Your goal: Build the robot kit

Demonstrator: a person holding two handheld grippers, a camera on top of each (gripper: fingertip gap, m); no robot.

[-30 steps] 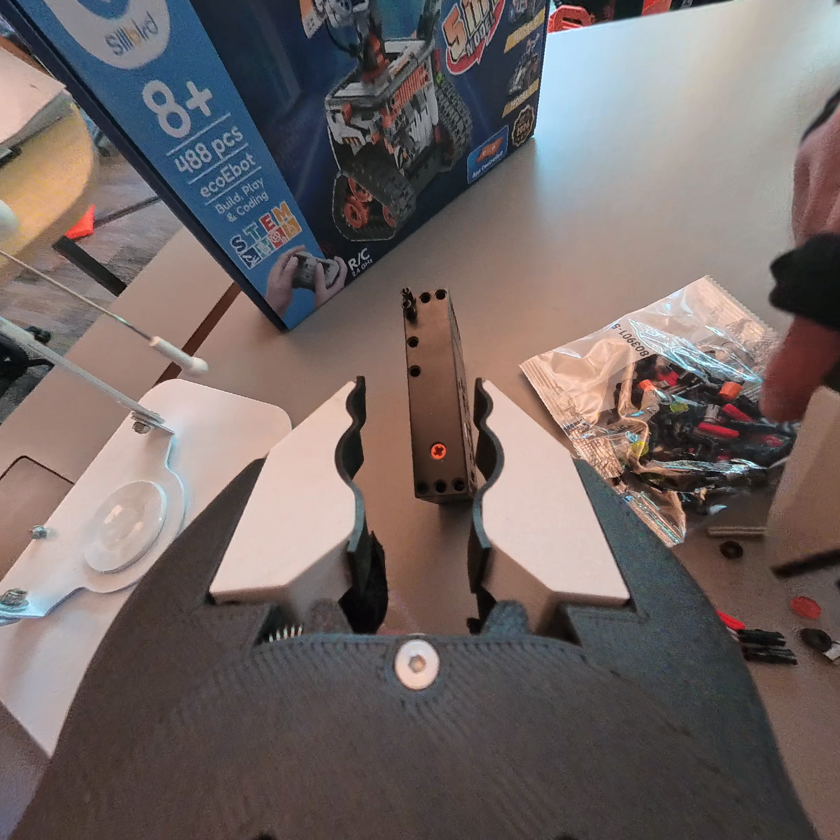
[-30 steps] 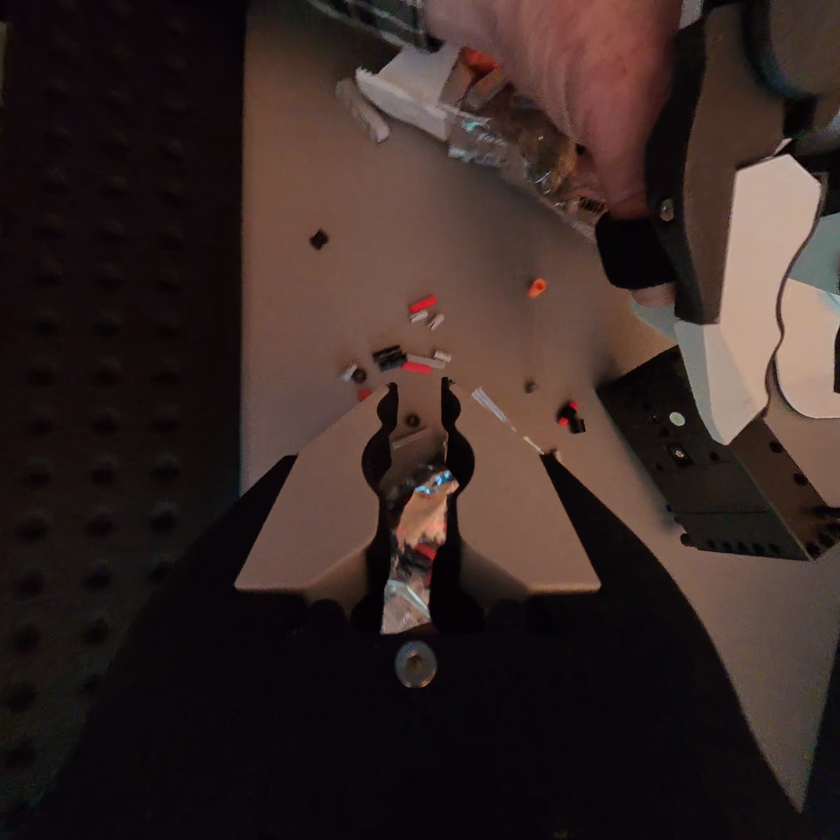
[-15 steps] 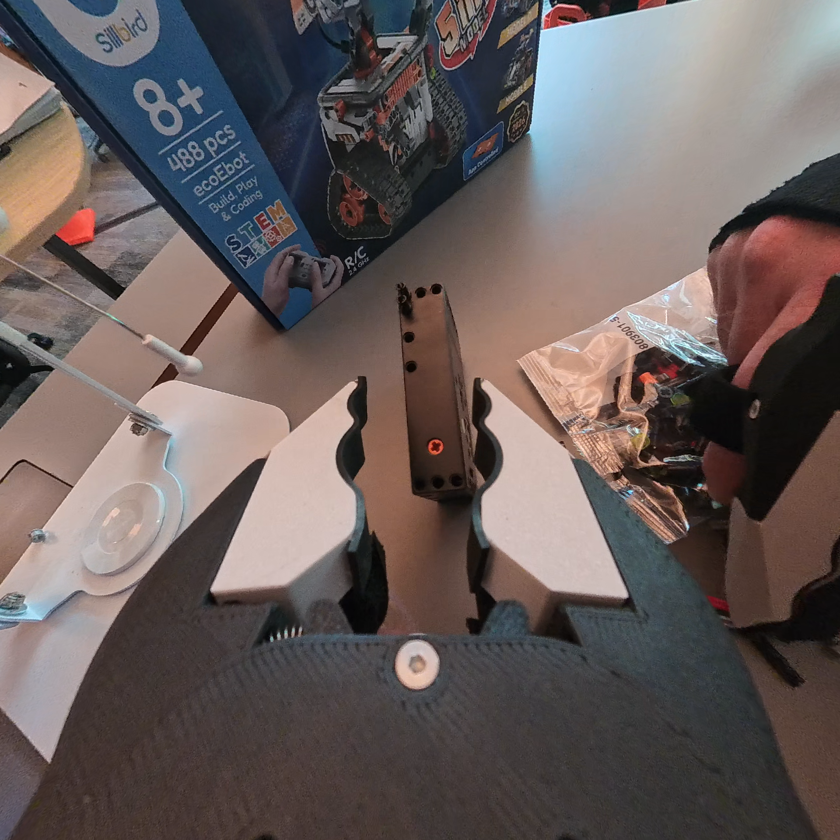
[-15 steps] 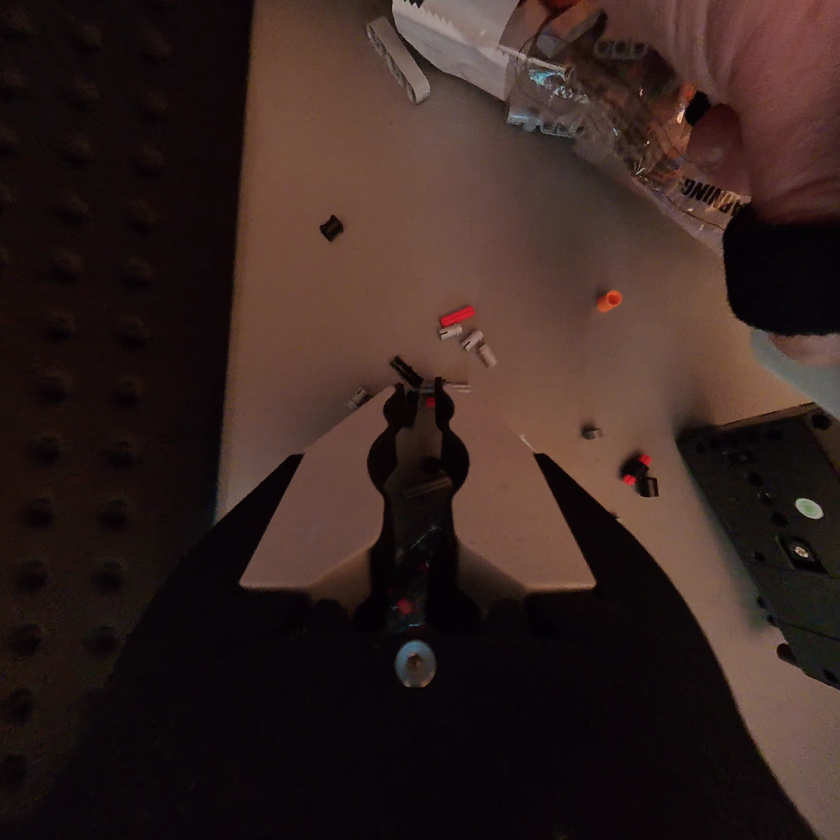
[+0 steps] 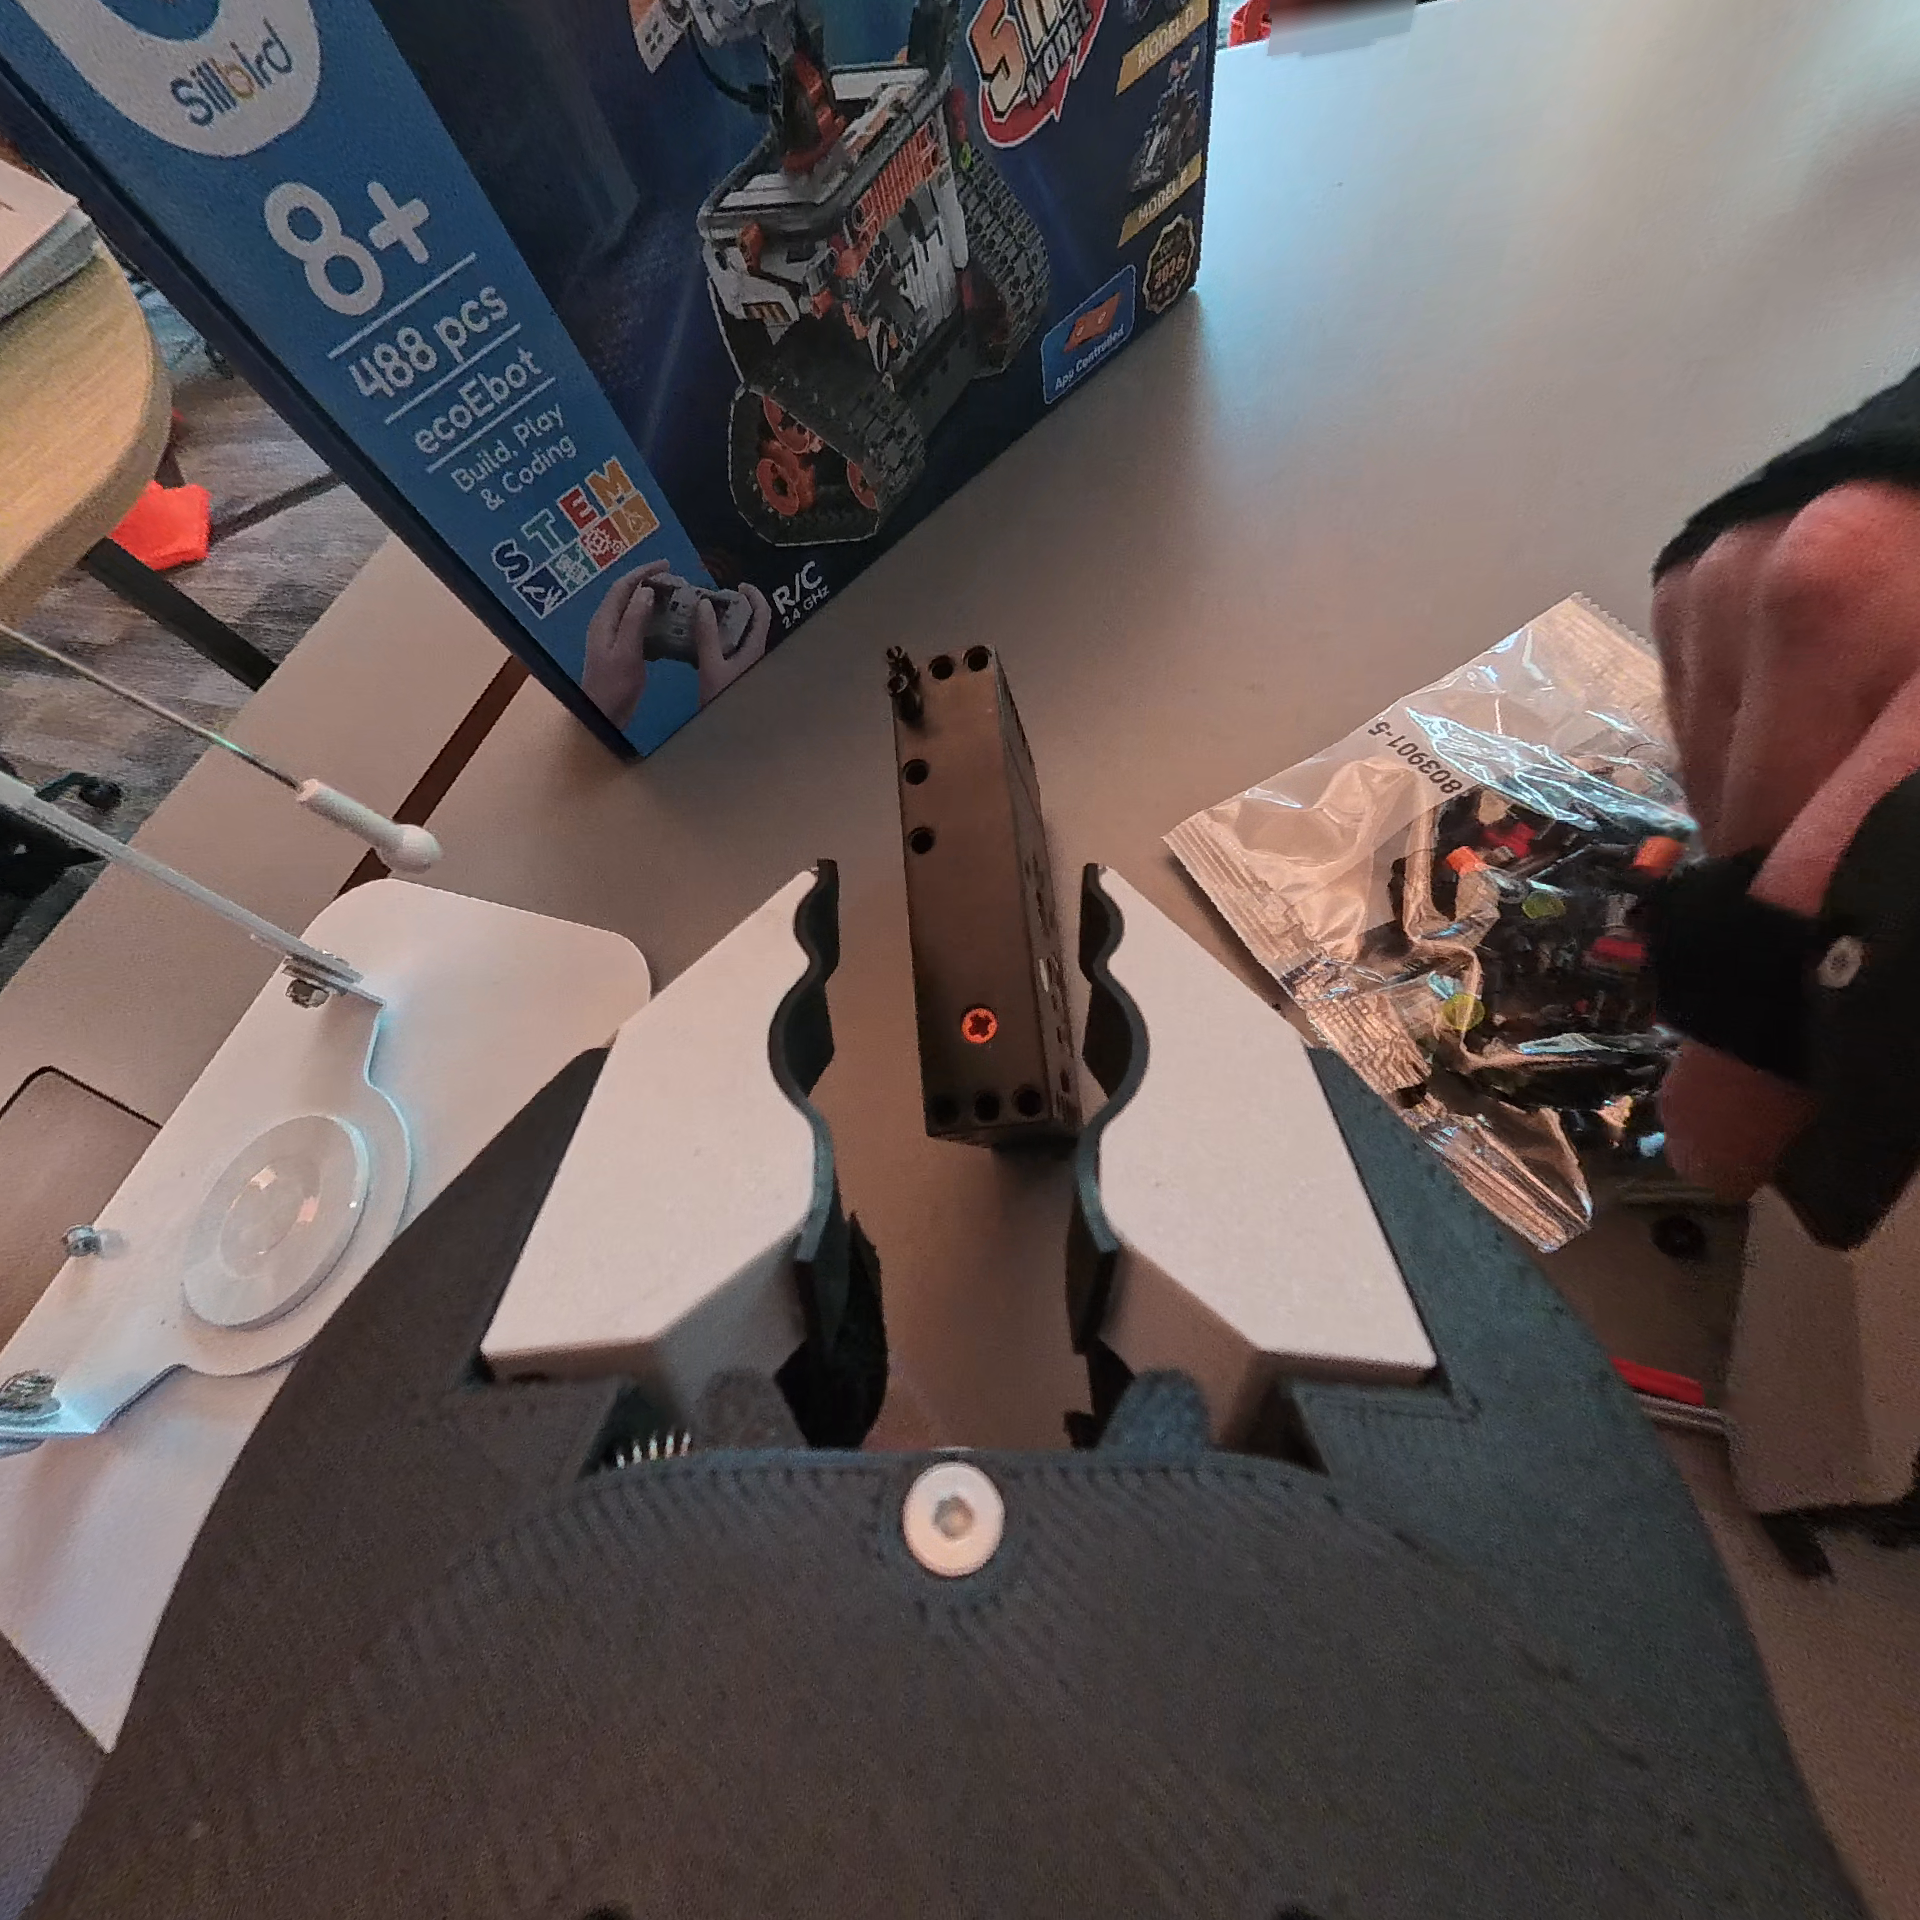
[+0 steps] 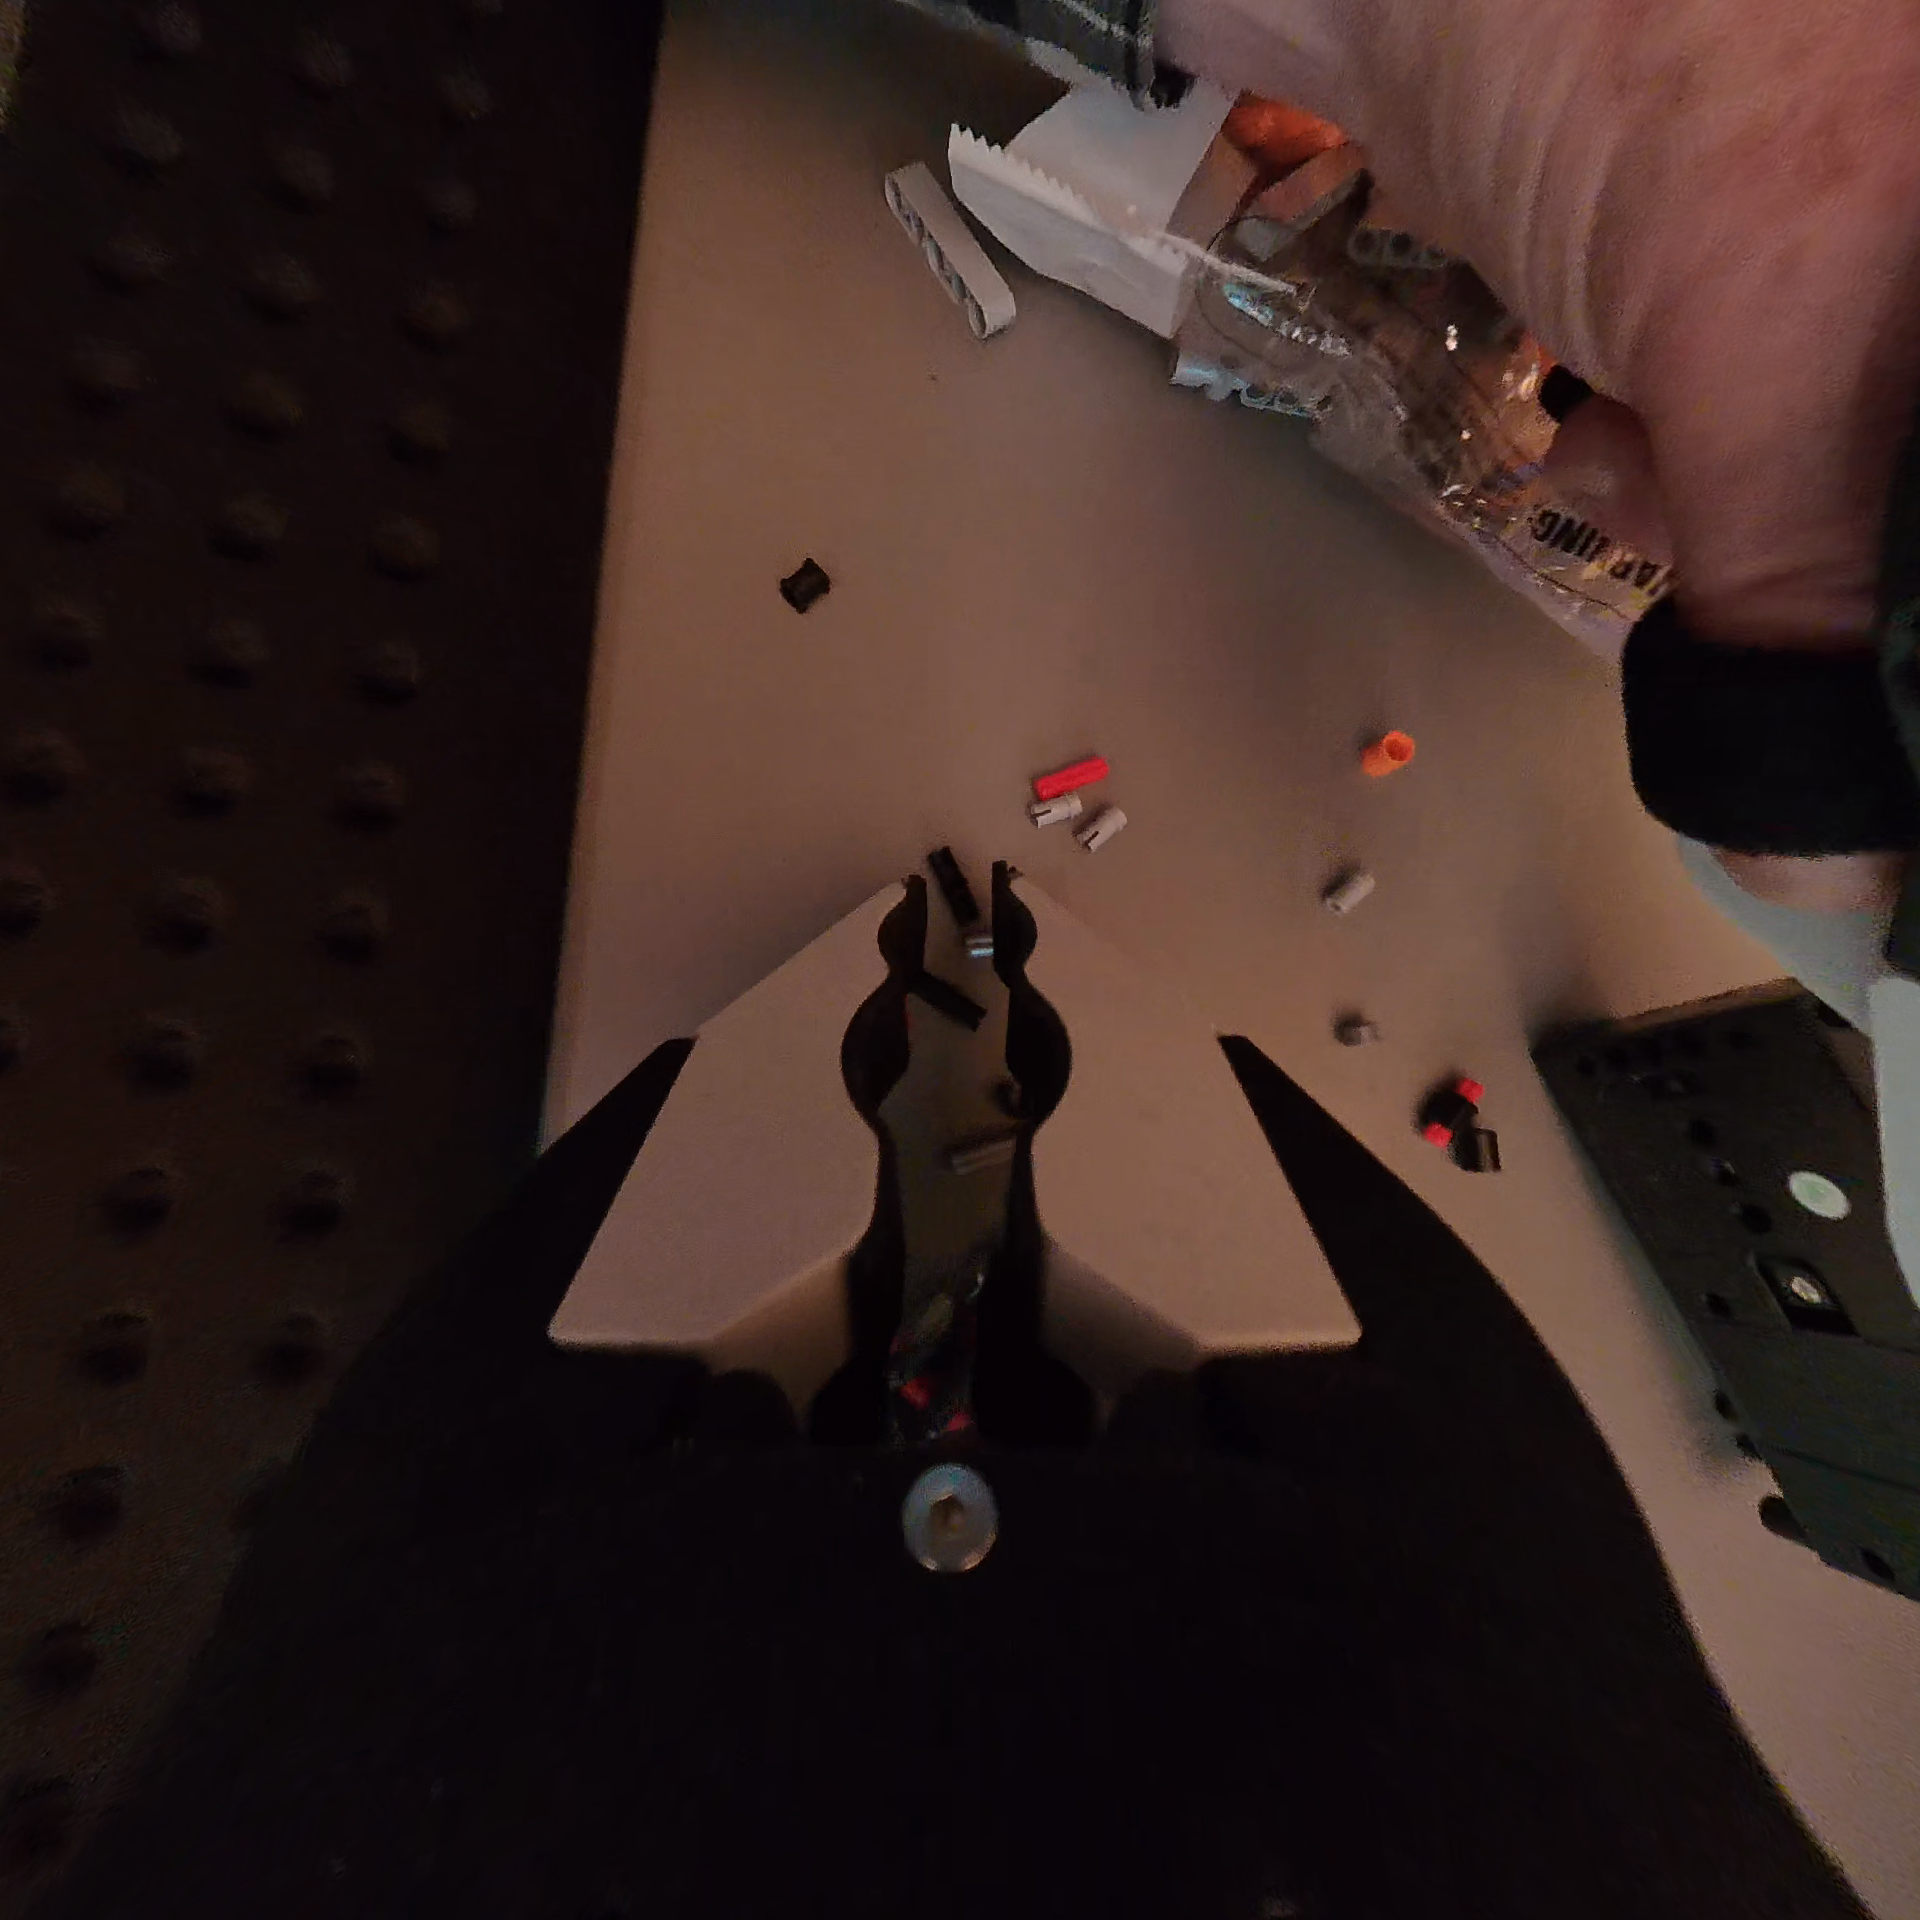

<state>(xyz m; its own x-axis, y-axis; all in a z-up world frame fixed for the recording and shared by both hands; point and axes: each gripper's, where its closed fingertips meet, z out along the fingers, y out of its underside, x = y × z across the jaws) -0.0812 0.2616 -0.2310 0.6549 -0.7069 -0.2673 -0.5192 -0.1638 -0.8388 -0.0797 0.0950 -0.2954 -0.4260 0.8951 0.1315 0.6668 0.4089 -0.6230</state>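
- Landmark here is the black block, a long perforated piece standing on its narrow edge on the grey table.
- Behind the block stands a big blue toy box. Left of it lies a white plate with a clear lens disc and thin metal rods bolted on.
- Right of the block is a clear bag of small parts, partly covered by a bare hand wrapped round the other tool's black handle.
- The left hand-held gripper points straight at the block, fingers spread wide with the block's near end between them. The right finger looks to be brushing it, the left one is clearly apart.
- The right hand-held gripper looks down at the table, its jaws nearly together with just a slim gap and nothing pinched at the tips. A small black pin lies on the table right at the tips.
- Loose bits beyond it: a red pin, grey connectors, an orange bush.
- That view is really dim. Something shiny with red specks sits deep between the jaws, can't make out what.
- The block is cut off at the right edge there, and another hand up top covers a second crinkly bag.
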